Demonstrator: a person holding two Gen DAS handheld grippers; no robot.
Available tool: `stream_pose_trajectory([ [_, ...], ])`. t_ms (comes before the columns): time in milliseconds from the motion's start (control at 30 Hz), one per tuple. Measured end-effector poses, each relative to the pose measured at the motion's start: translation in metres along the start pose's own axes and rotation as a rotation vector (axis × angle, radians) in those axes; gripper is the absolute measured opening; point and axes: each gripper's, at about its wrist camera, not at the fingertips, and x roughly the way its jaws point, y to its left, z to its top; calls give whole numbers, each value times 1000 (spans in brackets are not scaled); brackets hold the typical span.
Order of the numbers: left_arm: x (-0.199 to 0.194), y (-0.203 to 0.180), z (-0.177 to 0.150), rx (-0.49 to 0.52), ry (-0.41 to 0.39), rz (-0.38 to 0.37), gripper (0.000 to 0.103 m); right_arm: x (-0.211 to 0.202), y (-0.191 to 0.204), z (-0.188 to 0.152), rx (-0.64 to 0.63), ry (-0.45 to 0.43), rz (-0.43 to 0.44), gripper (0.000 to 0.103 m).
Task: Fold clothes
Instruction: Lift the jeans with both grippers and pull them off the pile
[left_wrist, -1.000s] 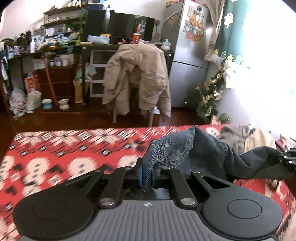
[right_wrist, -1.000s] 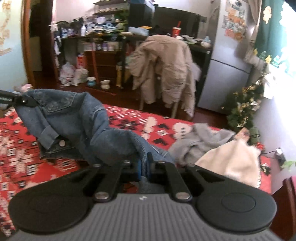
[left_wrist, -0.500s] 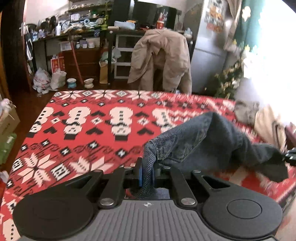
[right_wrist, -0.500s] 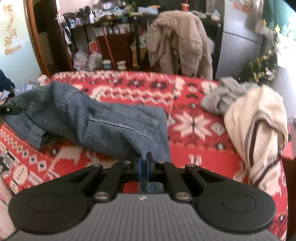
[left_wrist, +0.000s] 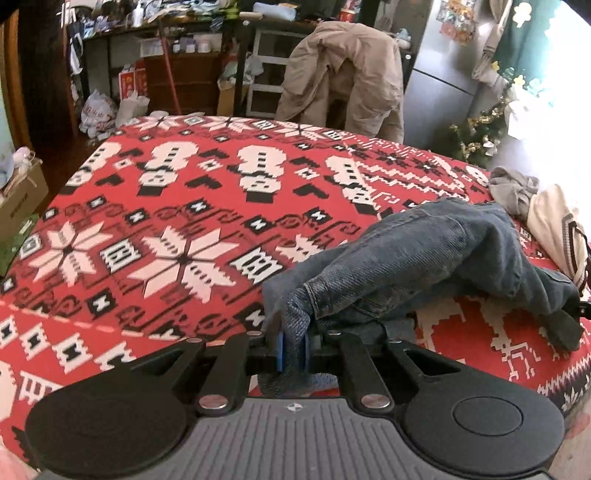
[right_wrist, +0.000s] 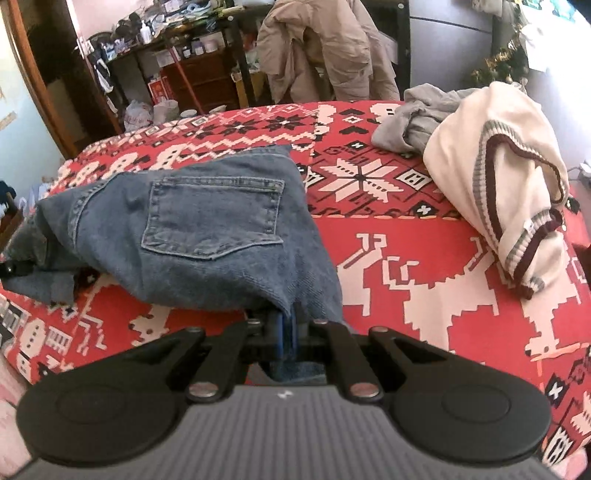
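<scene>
While clamped at either end by the left tool (left_wrist: 291, 349) and right tool (right_wrist: 286, 338), jeans (right_wrist: 207, 236) lengthwise between them.

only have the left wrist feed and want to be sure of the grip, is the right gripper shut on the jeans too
Observer: Yes. The right gripper is shut on a corner of the jeans.
Operator: which side of the denim faces up
Observer: A back pocket faces up.
Operator: what is that cream thing at my right edge
Observer: A cream sweater with grey and maroon trim, lying beside a grey garment on the red blanket.
</scene>
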Motion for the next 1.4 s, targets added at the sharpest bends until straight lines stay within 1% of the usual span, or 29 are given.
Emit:
stream_pose_trajectory([
  [167,-9,-1,3,-3,-17,-12,10,-11,-6,4,15,-31,-44,4],
  [300,-18,-5,2,37,-8,-29,10,-25,-14,7,14,-54,-88,4],
  [467,-15,-8,-9,58,27,-34,10,-26,-21,-2,14,-19,-111,3],
  [533,-13,-6,-11,48,34,-36,10,-25,-23,-7,20,-10,-116,3],
  [633,-13,-5,-10,41,28,-34,13,-24,-23,-10,21,-7,-112,4],
  [767,-15,-10,-13,83,14,-14,17,-25,-21,-11,-7,-16,-105,6],
  [833,-14,-13,-15,110,13,4,18,-26,-21,-11,-10,-19,-107,12],
  [867,-14,-14,-17,118,12,8,19,-26,-22,-12,-6,-20,-106,18],
  [933,-14,-15,-19,131,11,16,21,-27,-22,-14,-8,-25,-108,22],
  [1000,-13,-14,-19,131,14,25,23,-26,-22,-16,-22,-23,-119,36],
  [1100,-13,-14,-19,127,13,25,23,-26,-21,-16,-38,-16,-120,38],
  [1200,-14,-16,-17,125,13,10,16,-27,-17,-15,-54,-14,-112,38],
  [1267,-18,-17,-16,119,-4,-5,12,-29,-13,-14,-66,-15,-107,38],
  [1400,-30,-23,-11,98,-54,-45,10,-37,-8,-8,-60,-17,-78,38],
])
